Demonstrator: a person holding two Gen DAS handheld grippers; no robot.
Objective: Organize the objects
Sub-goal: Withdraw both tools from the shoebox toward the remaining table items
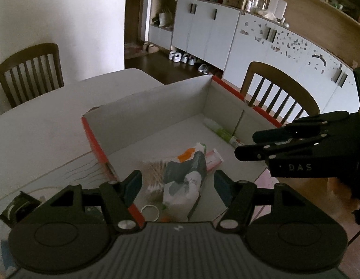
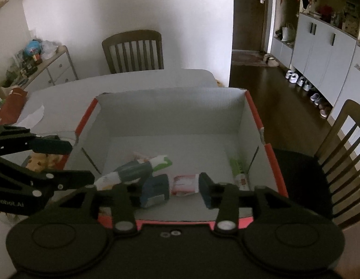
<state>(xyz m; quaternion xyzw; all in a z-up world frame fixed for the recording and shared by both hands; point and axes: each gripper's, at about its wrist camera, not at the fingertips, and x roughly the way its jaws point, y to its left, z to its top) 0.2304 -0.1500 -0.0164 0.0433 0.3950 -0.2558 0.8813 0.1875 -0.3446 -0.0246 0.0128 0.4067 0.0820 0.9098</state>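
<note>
Cardboard box (image 2: 254, 114), red-edged, white inside, is sitting on the table (image 2: 124, 81). Lying on its floor: a grey-and-white pouch (image 1: 187, 186), a pink tube (image 2: 184, 184), a green tube (image 2: 237, 166). Left gripper (image 1: 176, 183) and right gripper (image 2: 165, 191) are hovering above these, jaws parted, gripping nothing.

Both grippers hang angled downward, side by side. The left gripper (image 1: 176, 186) has its jaws spread apart with nothing pinched between the pads. The right gripper (image 2: 166, 191) is also parted (a bit narrower), pads (image 2: 204, 193) gripping nothing, fingers pointing forward and down.
</note>
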